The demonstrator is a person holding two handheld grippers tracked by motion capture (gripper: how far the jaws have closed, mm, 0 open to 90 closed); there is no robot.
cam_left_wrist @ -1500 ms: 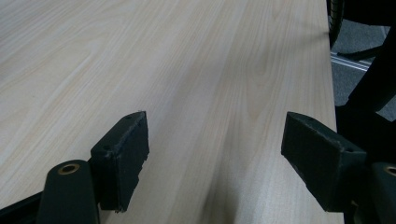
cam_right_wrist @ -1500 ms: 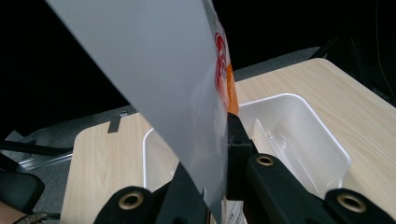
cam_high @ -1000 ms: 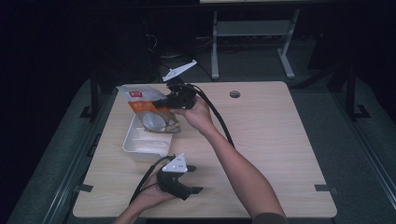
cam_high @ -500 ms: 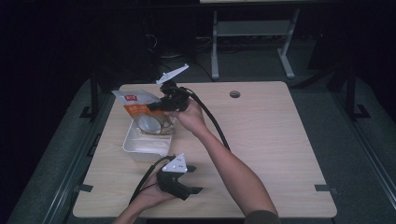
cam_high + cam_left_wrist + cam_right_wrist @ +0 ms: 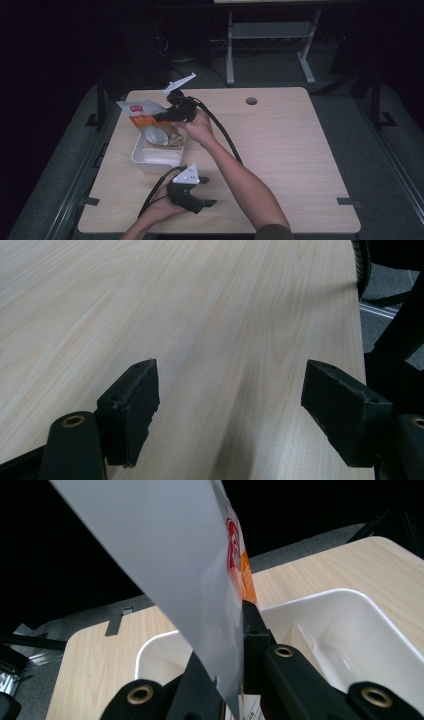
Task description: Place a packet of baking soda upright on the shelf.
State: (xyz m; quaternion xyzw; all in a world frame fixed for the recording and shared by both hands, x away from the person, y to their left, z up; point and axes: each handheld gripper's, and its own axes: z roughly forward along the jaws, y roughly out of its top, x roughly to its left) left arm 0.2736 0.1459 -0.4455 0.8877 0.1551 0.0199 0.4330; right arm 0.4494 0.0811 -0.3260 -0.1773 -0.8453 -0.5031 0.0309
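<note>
- We see the right gripper (image 5: 162,116) held above the far left part of the wooden table (image 5: 290,150), its jaws clamped together on a snack packet (image 5: 145,116)
- The packet is white and orange with a red label near its top and a clear window lower down; it hangs tilted from the jaws, its lower end over the white plastic tray (image 5: 150,155)
- In the right gripper view the packet (image 5: 200,580) rises as a pale sheet pinched between the two black jaws, with the white tray (image 5: 350,625) just behind and below it
- Whether the packet's bottom edge touches the tray we cannot tell
- The tray sits on the table near its left edge, between the two grippers as the high view shows them
- The left gripper (image 5: 209,191) rests low at the near edge of the table, held in the person's left hand (image 5: 160,212), well apart from the tray
- In the left gripper view its jaws stand wide apart with only bare tabletop (image 5: 210,330) between them
- A black cable (image 5: 225,137) trails from the right gripper along the person's right forearm
</note>
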